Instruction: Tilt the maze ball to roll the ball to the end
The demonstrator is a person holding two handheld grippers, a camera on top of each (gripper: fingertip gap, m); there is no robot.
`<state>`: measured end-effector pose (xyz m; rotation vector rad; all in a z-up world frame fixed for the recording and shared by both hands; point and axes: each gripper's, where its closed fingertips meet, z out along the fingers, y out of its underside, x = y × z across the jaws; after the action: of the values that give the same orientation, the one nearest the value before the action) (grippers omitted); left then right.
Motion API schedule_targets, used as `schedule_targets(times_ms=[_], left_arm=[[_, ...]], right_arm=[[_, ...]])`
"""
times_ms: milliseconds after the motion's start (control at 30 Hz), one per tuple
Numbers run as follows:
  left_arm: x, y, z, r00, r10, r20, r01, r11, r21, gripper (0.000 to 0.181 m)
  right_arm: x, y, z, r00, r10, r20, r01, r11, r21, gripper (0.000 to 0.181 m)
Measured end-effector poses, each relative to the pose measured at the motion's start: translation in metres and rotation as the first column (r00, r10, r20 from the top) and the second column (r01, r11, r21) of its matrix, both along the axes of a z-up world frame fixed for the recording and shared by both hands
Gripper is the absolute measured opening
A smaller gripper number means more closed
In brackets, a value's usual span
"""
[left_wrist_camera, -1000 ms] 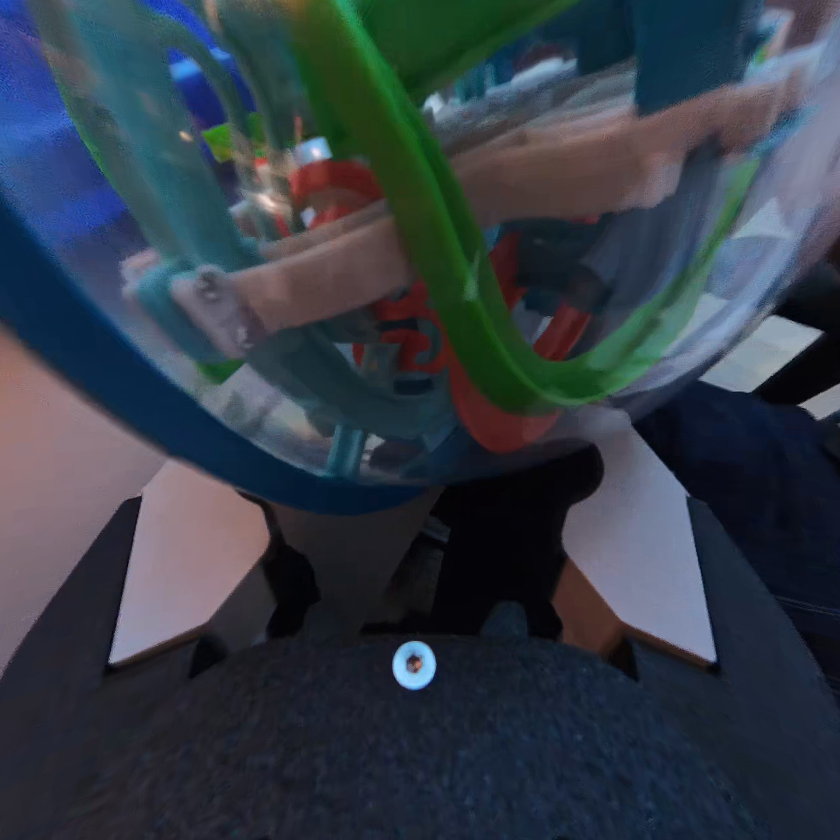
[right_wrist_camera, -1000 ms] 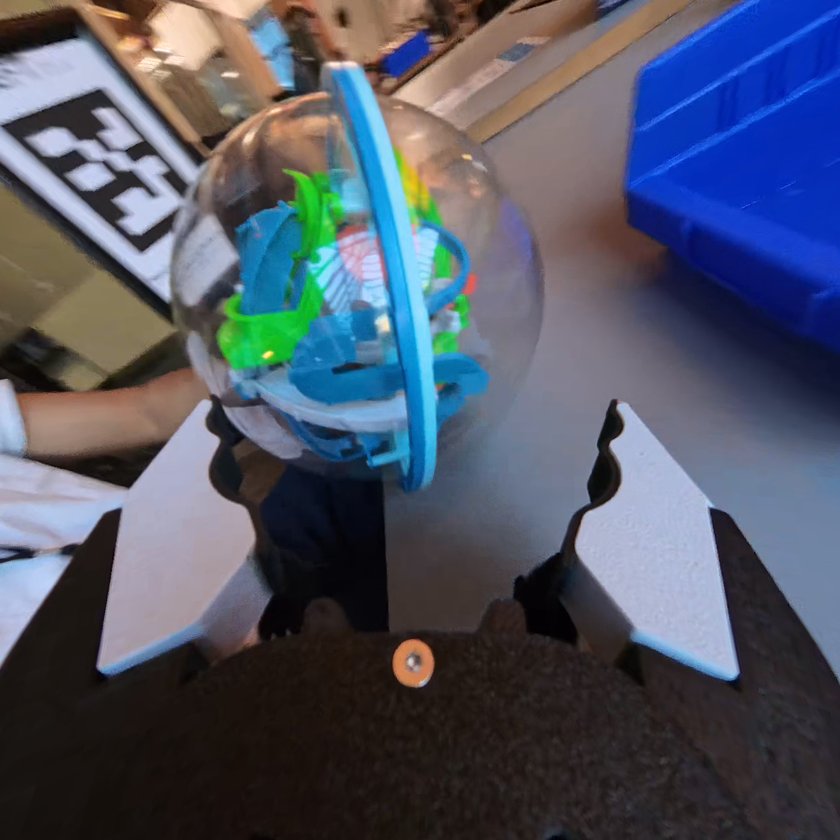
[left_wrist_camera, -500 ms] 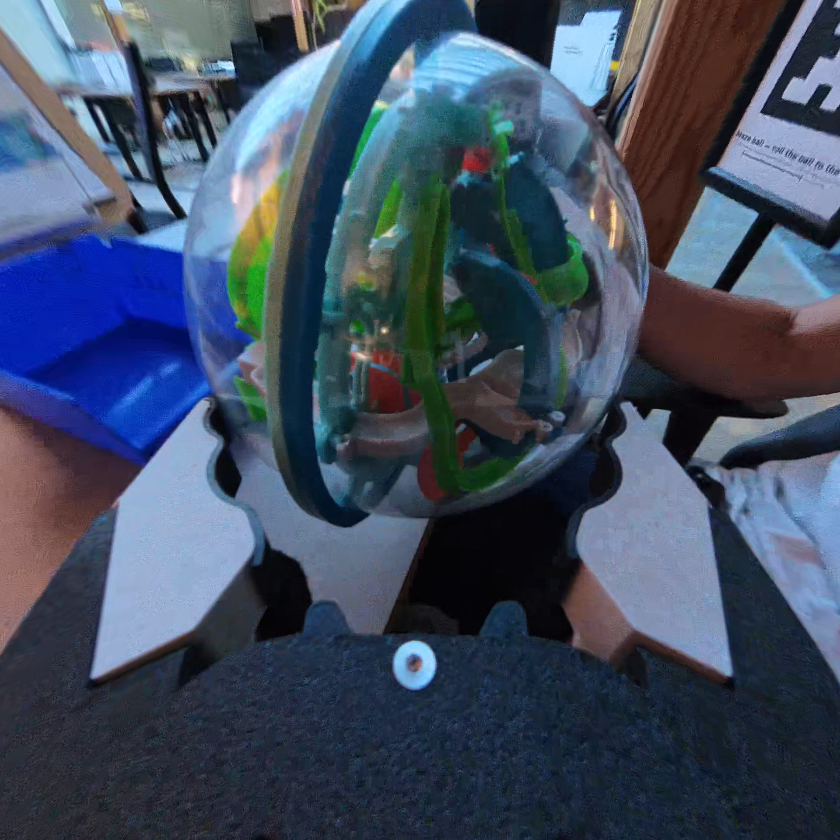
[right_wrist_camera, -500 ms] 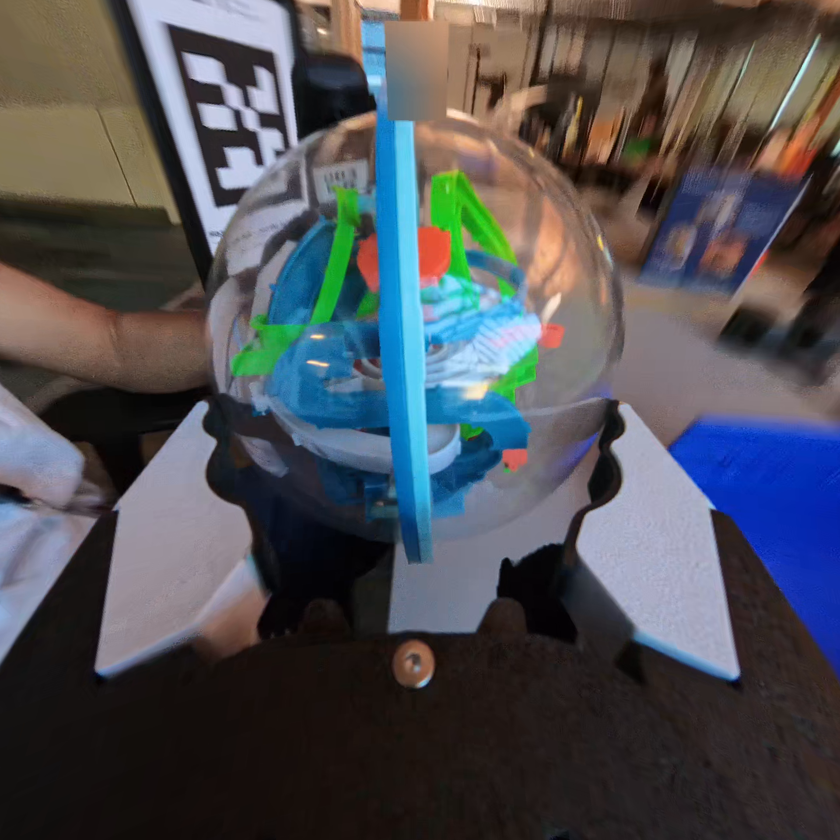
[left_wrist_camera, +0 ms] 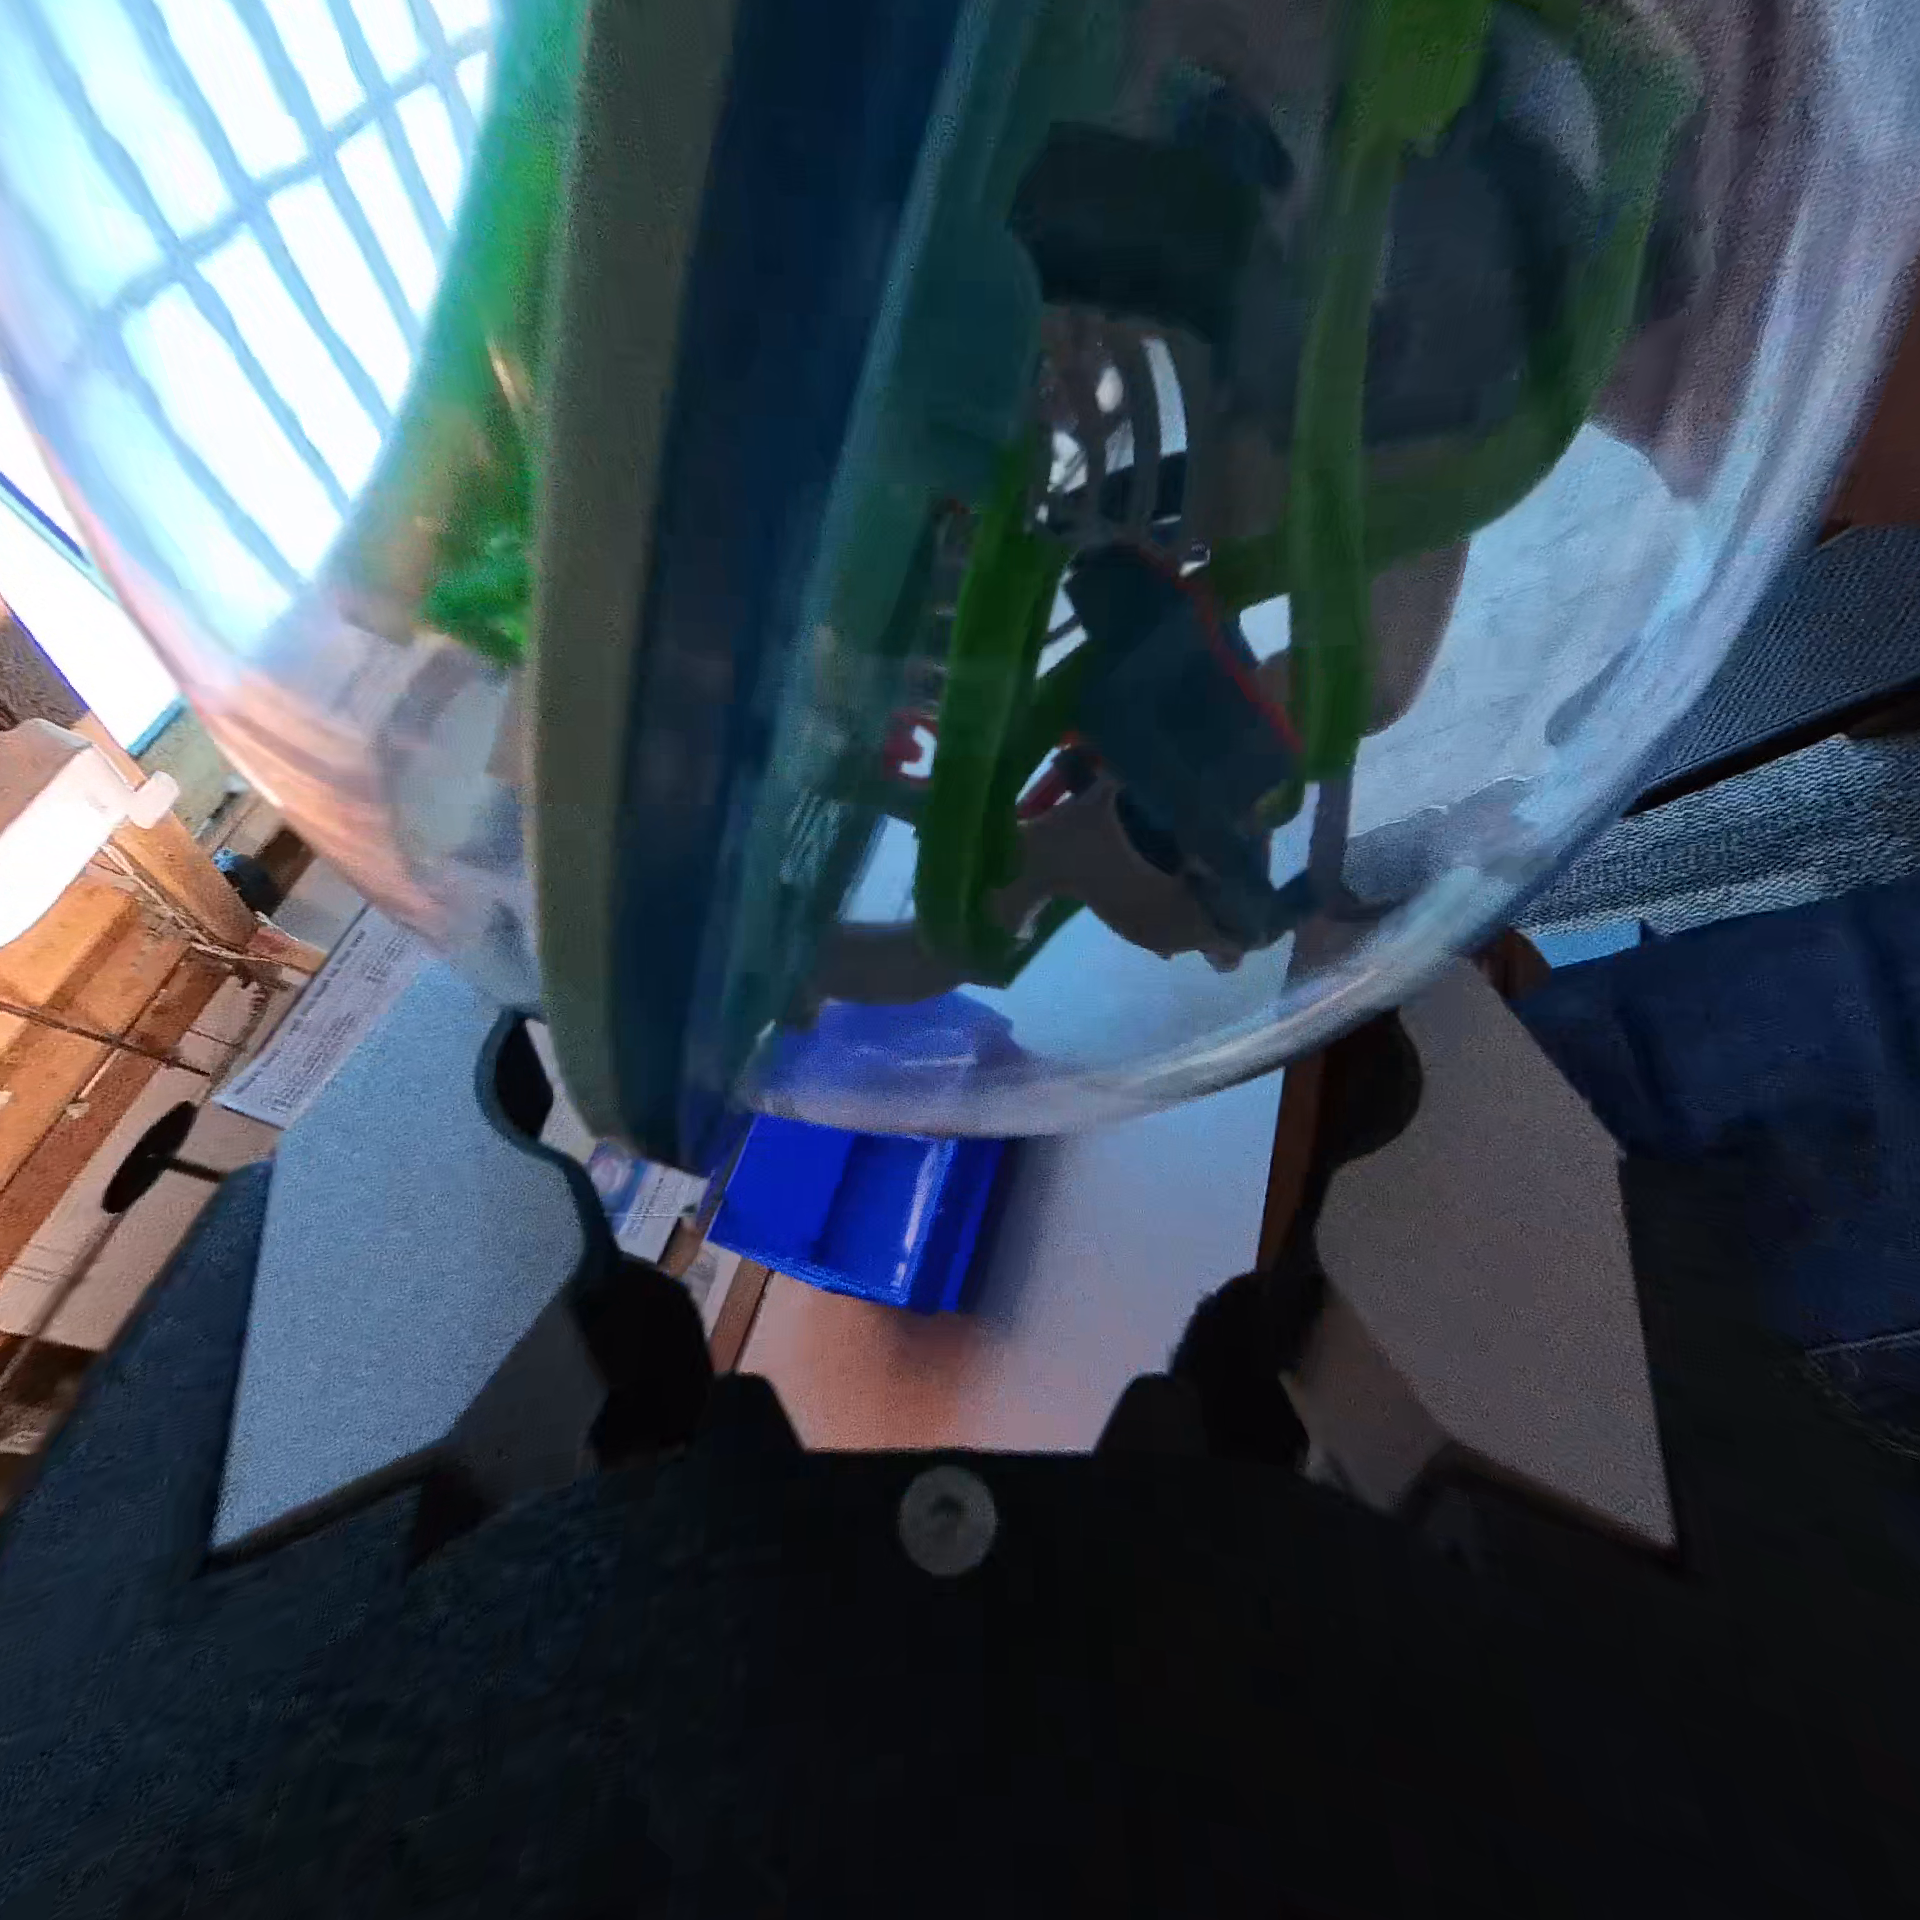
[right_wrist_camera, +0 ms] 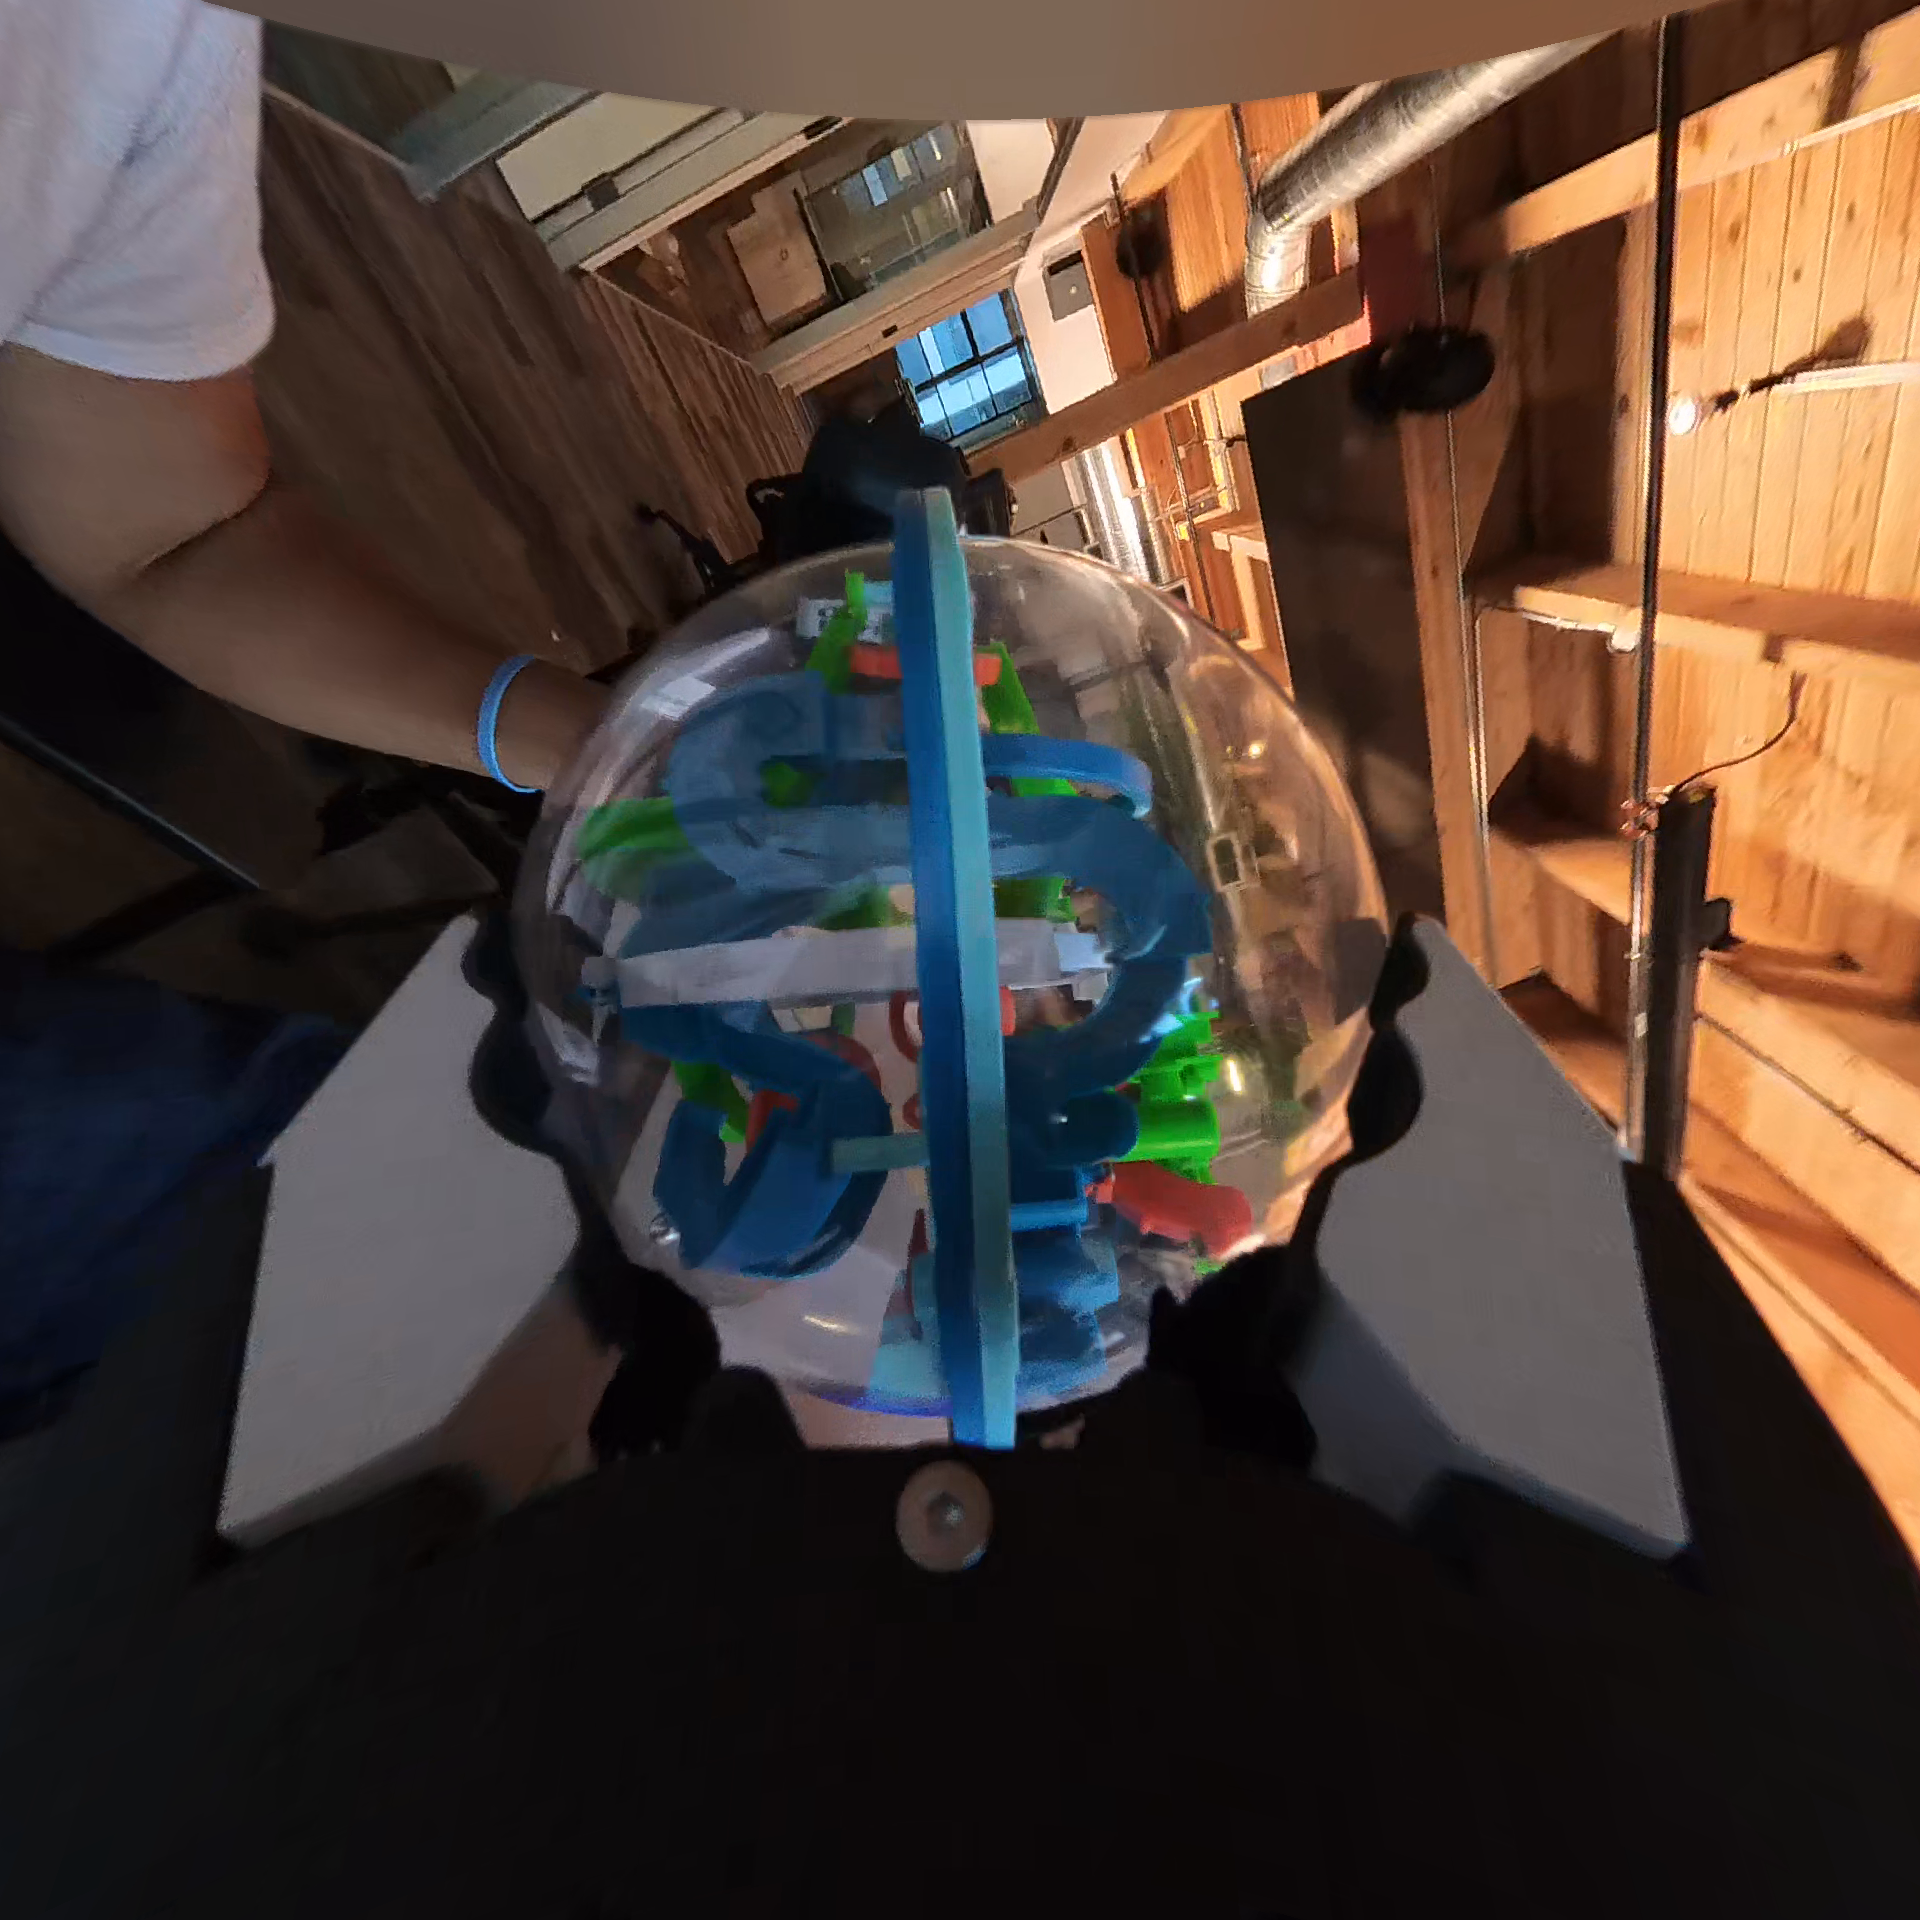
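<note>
The maze ball [right_wrist_camera: 1091, 831] is a clear sphere with a blue equator ring and blue, green and red tracks inside. My right gripper [right_wrist_camera: 940, 935] points up toward the ceiling, fingers spread wide, and the ball sits between them, touching both. In the left wrist view the ball [left_wrist_camera: 1143, 520] is blurred and fills the top of the frame. My left gripper [left_wrist_camera: 945, 1039] looks down past it, its spread fingers at the ball's lower edge. I cannot make out the small rolling ball.
Below the left gripper are a table [left_wrist_camera: 1143, 1195] with a blue bin [left_wrist_camera: 862, 1216] and cardboard boxes [left_wrist_camera: 94, 987] to the left. In the right wrist view a person's arm [right_wrist_camera: 312, 644] reaches behind the ball. Wooden shelves [right_wrist_camera: 1714, 727] stand to the right.
The ball and both grippers have rotated. The right gripper swung from level to pointing upward. The left gripper now looks down on the table, with the ball closer to its camera.
</note>
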<state>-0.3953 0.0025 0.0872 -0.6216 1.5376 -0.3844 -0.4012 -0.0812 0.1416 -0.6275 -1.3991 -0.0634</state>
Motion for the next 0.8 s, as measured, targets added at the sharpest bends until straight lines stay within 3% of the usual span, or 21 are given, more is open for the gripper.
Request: schedule_targets(times_ms=[133, 267, 367, 467, 533, 600, 667, 800], left_arm=[[-0.003, -0.008, 0.012, 0.999, -0.010, 0.045, 0.008, 0.999, 0.047, 0.154], [0.006, 0.008, 0.005, 1.000, -0.016, -0.020, 0.012, 0.984, -0.177, 0.153], [0.021, 0.040, -0.026, 0.992, -0.013, -0.125, -0.041, 0.906, -0.420, 0.153], [0.036, 0.075, -0.065, 0.983, -0.073, -0.169, -0.055, 0.759, -0.649, 0.152], [0.043, 0.095, -0.089, 0.981, -0.110, -0.160, -0.051, 0.652, -0.756, 0.151], [0.046, 0.110, -0.109, 0.980, -0.125, -0.157, -0.055, 0.586, -0.808, 0.152], [0.046, 0.121, -0.122, 0.979, -0.120, -0.168, -0.072, 0.563, -0.823, 0.151], [0.041, 0.131, -0.120, 0.983, -0.082, -0.166, -0.086, 0.594, -0.800, 0.150]], right_arm=[[0.009, 0.000, 0.003, 1.000, -0.023, 0.000, 0.023, 1.000, 0.014, 0.154], [0.037, 0.039, 0.000, 0.990, -0.020, -0.142, -0.017, 0.967, -0.255, 0.155], [0.057, 0.083, -0.018, 0.964, -0.014, -0.265, -0.115, 0.877, -0.466, 0.154], [0.076, 0.136, -0.052, 0.934, -0.099, -0.342, -0.168, 0.723, -0.670, 0.154], [0.086, 0.167, -0.078, 0.914, -0.160, -0.374, -0.204, 0.615, -0.762, 0.153], [0.091, 0.187, -0.099, 0.900, -0.192, -0.391, -0.230, 0.552, -0.801, 0.154], [0.094, 0.199, -0.116, 0.899, -0.204, -0.388, -0.238, 0.516, -0.823, 0.154], [0.093, 0.208, -0.130, 0.892, -0.186, -0.411, -0.273, 0.503, -0.820, 0.153]])
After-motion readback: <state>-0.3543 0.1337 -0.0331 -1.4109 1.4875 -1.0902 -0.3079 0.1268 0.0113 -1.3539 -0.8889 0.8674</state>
